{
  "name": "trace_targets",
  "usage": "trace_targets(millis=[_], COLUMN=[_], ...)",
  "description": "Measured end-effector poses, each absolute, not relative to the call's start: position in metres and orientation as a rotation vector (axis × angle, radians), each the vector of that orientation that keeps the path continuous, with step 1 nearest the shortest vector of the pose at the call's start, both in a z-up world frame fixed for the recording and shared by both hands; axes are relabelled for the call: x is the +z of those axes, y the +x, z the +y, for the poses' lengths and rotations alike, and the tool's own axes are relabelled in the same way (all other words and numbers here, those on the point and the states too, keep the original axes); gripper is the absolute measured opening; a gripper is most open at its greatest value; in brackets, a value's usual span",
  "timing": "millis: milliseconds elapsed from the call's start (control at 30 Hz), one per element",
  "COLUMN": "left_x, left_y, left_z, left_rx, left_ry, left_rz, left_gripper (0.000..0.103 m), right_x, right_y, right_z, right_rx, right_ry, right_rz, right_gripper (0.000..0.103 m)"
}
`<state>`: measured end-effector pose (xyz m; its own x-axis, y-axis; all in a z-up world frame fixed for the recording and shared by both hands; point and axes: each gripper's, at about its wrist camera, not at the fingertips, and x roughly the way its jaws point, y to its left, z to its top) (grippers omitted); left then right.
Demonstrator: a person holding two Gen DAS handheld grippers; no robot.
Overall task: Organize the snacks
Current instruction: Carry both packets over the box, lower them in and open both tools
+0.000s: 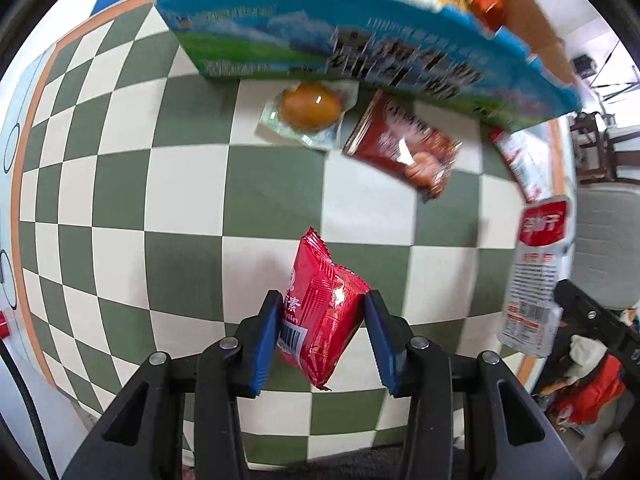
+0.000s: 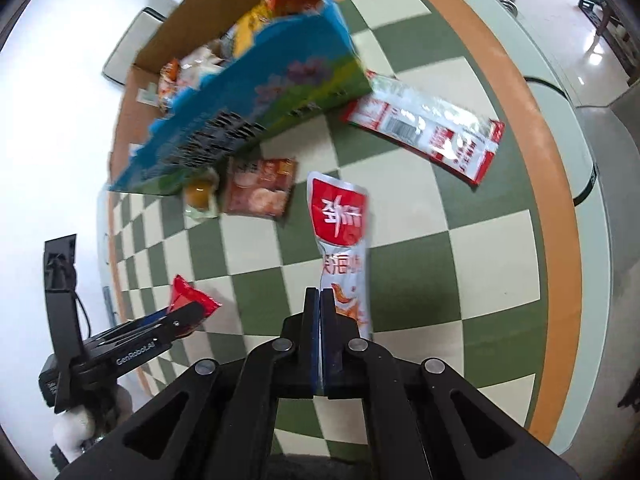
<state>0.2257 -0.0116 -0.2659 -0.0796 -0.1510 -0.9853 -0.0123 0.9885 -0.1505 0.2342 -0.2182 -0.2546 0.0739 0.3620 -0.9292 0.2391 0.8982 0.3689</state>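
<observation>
Between left gripper pads, red snack packet.

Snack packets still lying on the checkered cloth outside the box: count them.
3: the egg packet and the shrimp packet beside the box, the long striped packet farther out. Others may be hidden behind the box.

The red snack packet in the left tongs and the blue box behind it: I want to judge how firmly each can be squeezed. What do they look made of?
The red snack packet looks like thin glossy plastic film: bright glare, crinkles, crimped sealed ends. The blue box looks like printed corrugated cardboard: brown inner walls and a jagged cut rim, though blur leaves that uncertain.
</observation>
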Motion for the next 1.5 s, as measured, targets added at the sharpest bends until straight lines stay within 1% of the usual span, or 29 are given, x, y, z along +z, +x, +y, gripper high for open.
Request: trace_targets(millis=[300, 467, 633, 733, 867, 1067, 1500], left_x=[-0.182, -0.137, -0.105, -0.096, -0.097, -0.115, -0.177], left_y=[0.256, 0.291, 0.331, 0.349, 0.374, 0.403, 0.457], left_z=[-0.012, -0.017, -0.026, -0.031, -0.039, -0.049, -0.062], left_rx=[-0.212, -0.249, -0.258, -0.259, -0.266, -0.279, -0.285], left_ry=[-0.209, -0.204, -0.156, -0.127, -0.106, -0.1, -0.171], left_rz=[1.512, 1.43, 1.363, 1.34, 1.342, 1.375, 1.519], left_gripper=[0.039, 0.039, 0.039, 0.039, 0.039, 0.039, 0.039], right_x=[-0.202, -0.166, -0.133, -0.121, -0.114, -0.121, -0.169], right_y=[0.248, 0.269, 0.298, 0.317, 0.344, 0.379, 0.433], right_z=[-0.205, -0.19, -0.179, -0.176, -0.179, -0.193, -0.219], right_rx=[0.191, 0.257, 0.297, 0.301, 0.284, 0.245, 0.166], right_ry=[0.513, 0.503, 0.484, 0.469, 0.465, 0.474, 0.488], right_rz=[1.439, 1.383, 1.322, 1.292, 1.264, 1.257, 1.303], right_gripper=[0.001, 0.001, 0.001, 0.001, 0.001, 0.001, 0.001])
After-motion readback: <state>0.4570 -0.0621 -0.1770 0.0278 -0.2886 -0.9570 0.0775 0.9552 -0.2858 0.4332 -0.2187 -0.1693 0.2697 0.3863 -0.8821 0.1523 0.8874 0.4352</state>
